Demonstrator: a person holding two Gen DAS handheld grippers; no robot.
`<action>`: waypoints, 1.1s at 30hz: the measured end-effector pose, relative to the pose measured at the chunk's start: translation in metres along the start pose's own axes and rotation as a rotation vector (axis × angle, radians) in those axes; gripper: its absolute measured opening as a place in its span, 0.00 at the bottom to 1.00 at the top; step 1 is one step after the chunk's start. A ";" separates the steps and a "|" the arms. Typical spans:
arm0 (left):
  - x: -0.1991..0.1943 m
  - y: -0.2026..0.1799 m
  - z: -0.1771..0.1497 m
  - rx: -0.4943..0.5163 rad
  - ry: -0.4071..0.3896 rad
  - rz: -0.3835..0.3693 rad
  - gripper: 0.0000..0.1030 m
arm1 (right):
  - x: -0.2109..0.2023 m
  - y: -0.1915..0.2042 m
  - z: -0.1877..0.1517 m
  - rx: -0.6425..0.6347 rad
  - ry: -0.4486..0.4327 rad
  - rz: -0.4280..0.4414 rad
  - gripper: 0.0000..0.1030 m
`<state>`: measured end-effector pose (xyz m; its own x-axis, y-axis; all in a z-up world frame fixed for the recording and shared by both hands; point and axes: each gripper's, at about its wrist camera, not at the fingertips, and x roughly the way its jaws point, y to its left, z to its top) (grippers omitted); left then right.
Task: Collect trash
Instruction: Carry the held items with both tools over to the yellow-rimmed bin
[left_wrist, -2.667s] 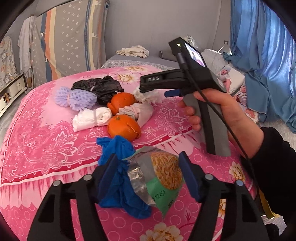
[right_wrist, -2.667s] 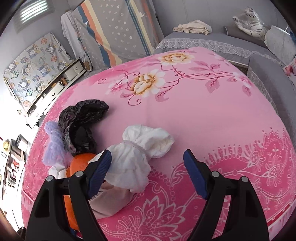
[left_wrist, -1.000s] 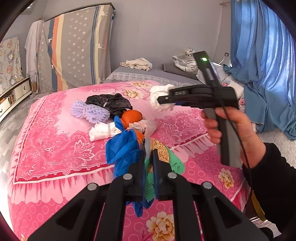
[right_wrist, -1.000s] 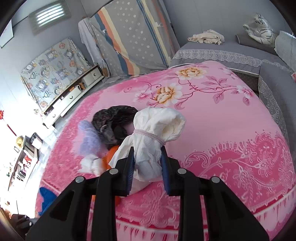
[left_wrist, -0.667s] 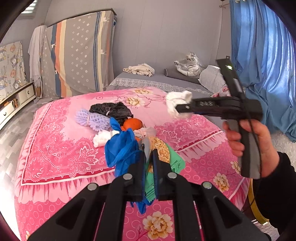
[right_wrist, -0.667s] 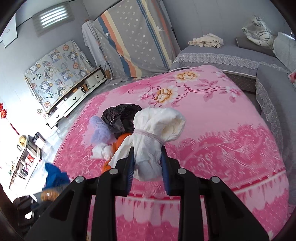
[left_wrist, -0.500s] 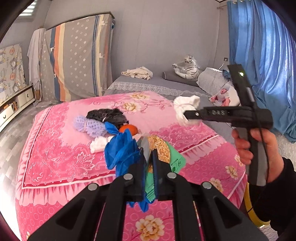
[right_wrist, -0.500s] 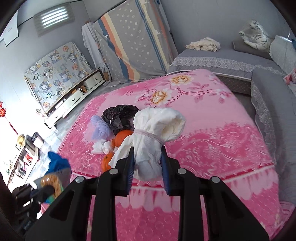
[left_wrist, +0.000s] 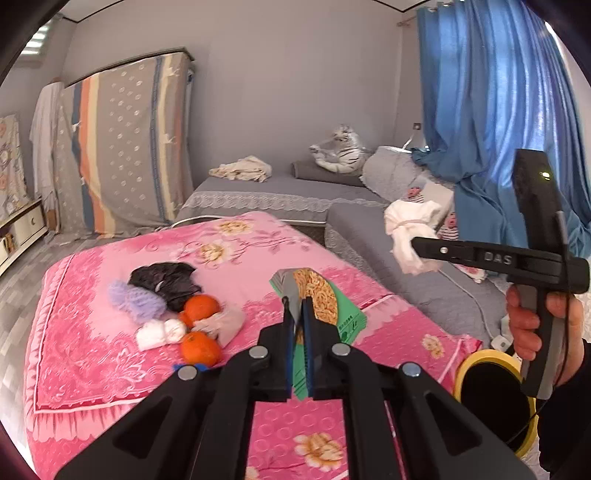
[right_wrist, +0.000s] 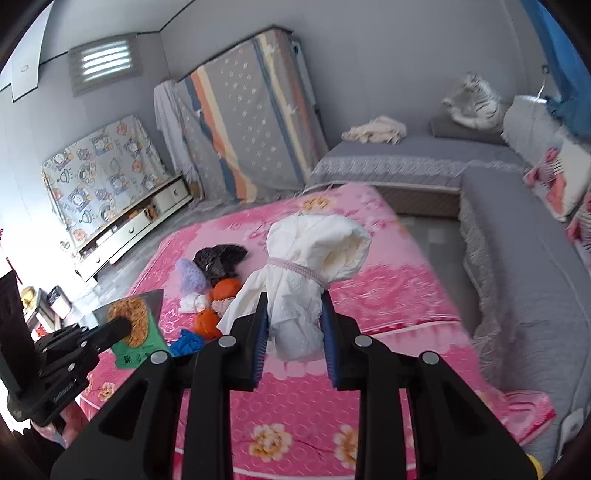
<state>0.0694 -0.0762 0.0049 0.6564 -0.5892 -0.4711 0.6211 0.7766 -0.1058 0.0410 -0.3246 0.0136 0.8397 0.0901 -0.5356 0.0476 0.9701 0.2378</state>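
My left gripper (left_wrist: 298, 325) is shut on a green and silver noodle snack wrapper (left_wrist: 318, 295), held above the pink bed; it also shows in the right wrist view (right_wrist: 135, 328). My right gripper (right_wrist: 293, 326) is shut on a white tied bundle of paper (right_wrist: 314, 273), held high over the bed's front edge; the bundle shows in the left wrist view (left_wrist: 408, 230). On the bed lie two oranges (left_wrist: 199, 347), a blue glove (right_wrist: 188, 341), a purple sponge (left_wrist: 135, 299), a black bag (left_wrist: 164, 278) and small white wads (left_wrist: 159, 332).
A yellow-rimmed bin (left_wrist: 495, 398) with a dark inside stands on the floor right of the pink bed (left_wrist: 92, 369). A grey sofa (left_wrist: 424, 284) runs along the right. A mattress (left_wrist: 125, 147) leans on the back wall. Blue curtains (left_wrist: 491, 92) hang at right.
Both grippers have lifted and pulled back from the bed with their loads. The blue glove has dropped from the left gripper's load onto the bed. The yellow bin has come into view.
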 end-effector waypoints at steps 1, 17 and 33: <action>0.000 -0.005 0.000 0.005 -0.002 -0.006 0.04 | -0.009 -0.003 -0.001 0.003 -0.015 -0.010 0.24; 0.009 -0.084 0.014 0.103 -0.041 -0.166 0.04 | -0.129 -0.054 -0.044 0.065 -0.211 -0.191 0.24; 0.015 -0.177 0.002 0.222 -0.044 -0.374 0.04 | -0.206 -0.088 -0.114 0.125 -0.307 -0.393 0.24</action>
<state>-0.0299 -0.2224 0.0184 0.3835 -0.8333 -0.3982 0.8934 0.4441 -0.0688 -0.1980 -0.4031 0.0105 0.8645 -0.3649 -0.3455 0.4405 0.8812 0.1714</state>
